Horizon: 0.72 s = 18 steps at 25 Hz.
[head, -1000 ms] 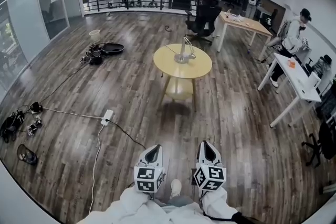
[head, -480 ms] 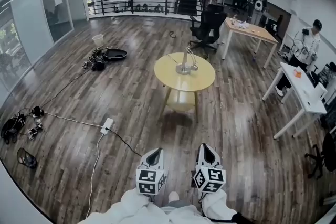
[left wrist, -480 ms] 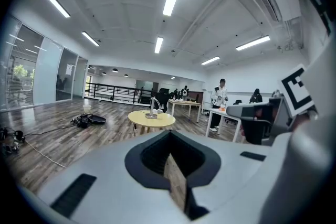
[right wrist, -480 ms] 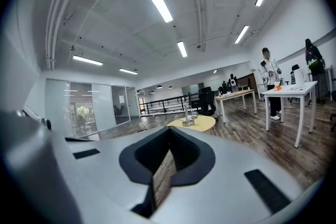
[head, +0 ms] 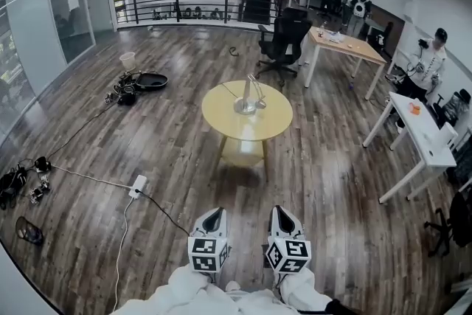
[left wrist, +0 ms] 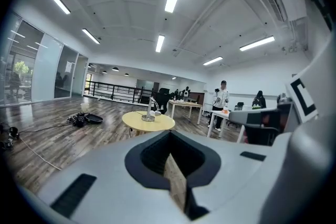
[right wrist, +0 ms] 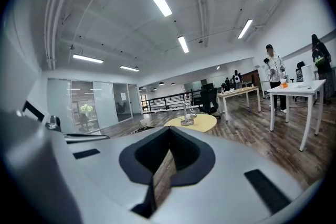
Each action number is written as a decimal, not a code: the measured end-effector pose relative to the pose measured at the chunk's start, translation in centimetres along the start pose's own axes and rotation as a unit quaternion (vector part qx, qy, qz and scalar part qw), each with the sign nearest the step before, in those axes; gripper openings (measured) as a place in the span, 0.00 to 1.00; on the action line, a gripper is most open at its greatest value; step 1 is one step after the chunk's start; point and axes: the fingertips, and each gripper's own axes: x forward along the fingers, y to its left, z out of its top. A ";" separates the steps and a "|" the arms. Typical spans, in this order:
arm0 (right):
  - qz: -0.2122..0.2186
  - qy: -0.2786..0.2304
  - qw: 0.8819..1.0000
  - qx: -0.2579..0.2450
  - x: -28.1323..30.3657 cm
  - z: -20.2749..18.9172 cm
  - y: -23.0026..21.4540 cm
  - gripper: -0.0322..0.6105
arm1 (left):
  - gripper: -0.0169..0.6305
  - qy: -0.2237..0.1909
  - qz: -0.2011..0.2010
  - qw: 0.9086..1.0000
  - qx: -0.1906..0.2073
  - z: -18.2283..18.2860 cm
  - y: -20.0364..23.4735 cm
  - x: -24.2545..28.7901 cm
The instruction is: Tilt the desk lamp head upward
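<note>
Near the middle of the table [head: 221,125], slightly toward its far edge: lamp [head: 249,96], stem roughly upright, head's aim too small to read. Behind it a chair [head: 282,40]; desks [head: 417,125] to the right. Power strip [head: 137,186] on floor, left. Left gripper [head: 212,213] and right gripper [head: 278,211] well short of table, both pinched closed, empty.

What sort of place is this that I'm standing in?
Probably an open-plan office or lab, maybe on an upper level: desks with an office chair beside them, a railing along the far side, and a round table bearing a lamp.
</note>
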 end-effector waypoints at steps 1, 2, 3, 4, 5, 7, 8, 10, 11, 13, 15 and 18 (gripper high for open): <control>0.001 0.001 1.000 -0.001 0.5 0.0 -0.6 0.07 | 0.02 -0.001 -0.001 1.000 0.000 0.1 -0.3 0.8; 0.001 0.003 1.000 -0.002 0.9 0.0 -1.2 0.07 | 0.02 -0.001 -0.001 1.000 0.001 0.2 -0.4 1.5; 0.000 0.004 1.000 -0.002 1.3 -0.1 -1.8 0.07 | 0.02 0.000 0.000 1.000 0.000 0.1 -0.6 2.1; -0.001 0.007 1.000 -0.001 1.7 -0.2 -2.3 0.07 | 0.02 0.002 0.001 1.000 0.000 0.1 -0.6 2.6; -0.003 0.009 1.000 0.002 2.0 -0.4 -2.8 0.07 | 0.02 0.005 0.003 1.000 -0.001 -0.1 -0.6 3.0; -0.005 0.013 1.000 0.007 2.7 -0.7 -3.3 0.07 | 0.02 0.010 0.005 1.000 0.000 -0.2 -0.4 3.6; -0.004 0.014 1.000 0.009 3.1 -0.9 -3.5 0.07 | 0.02 0.012 0.006 1.000 0.001 -0.3 -0.2 3.9; -0.002 0.015 1.000 0.013 3.8 -1.0 -3.7 0.07 | 0.02 0.015 0.008 1.000 0.005 -0.2 0.1 4.5; -0.001 0.016 1.000 0.015 4.2 -1.0 -3.9 0.07 | 0.02 0.016 0.010 1.000 0.007 -0.2 0.2 4.9; 0.001 0.017 1.000 0.020 4.8 -1.1 -4.3 0.07 | 0.02 0.020 0.013 1.000 0.009 0.0 0.3 5.6; 0.002 0.021 0.999 0.024 5.4 -1.1 -4.8 0.07 | 0.02 0.022 0.014 1.000 0.011 0.2 0.3 6.4; 0.002 0.023 0.999 0.027 6.3 -1.1 -5.7 0.07 | 0.02 0.023 0.014 1.000 0.014 0.5 0.2 7.6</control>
